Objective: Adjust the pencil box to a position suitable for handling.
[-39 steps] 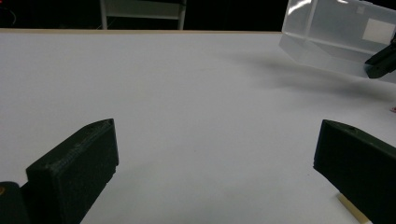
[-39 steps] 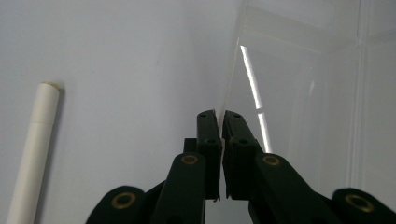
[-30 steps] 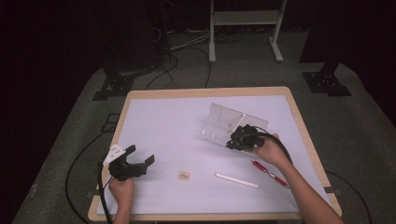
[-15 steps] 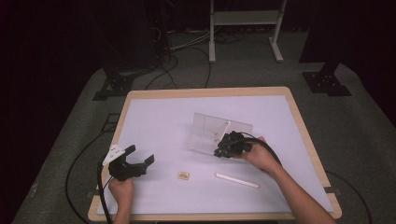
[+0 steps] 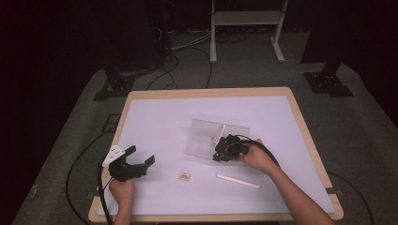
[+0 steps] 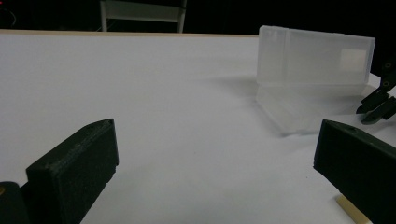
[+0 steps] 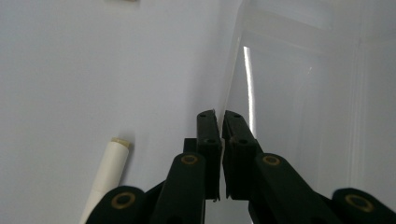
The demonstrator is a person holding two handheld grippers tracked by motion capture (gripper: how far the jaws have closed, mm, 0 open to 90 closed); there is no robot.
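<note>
Clear box (image 5: 213, 138) edge pinched by right gripper (image 5: 224, 152) jaws (left gripper (image 5: 133, 161) gapes, resting low).

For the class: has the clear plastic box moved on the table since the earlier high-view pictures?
Yes. The clear plastic box, gripped by the right gripper, has slid left and toward the person, away from the table's right edge.

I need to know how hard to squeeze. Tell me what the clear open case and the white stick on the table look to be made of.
The clear case, whose edge the right gripper is shut on, looks like thin frosted translucent plastic: the table shows through its walls, with a bright glare streak. The white stick looks matt and opaque, with a cream tip, perhaps plastic or chalk; the pictures leave that open.
</note>
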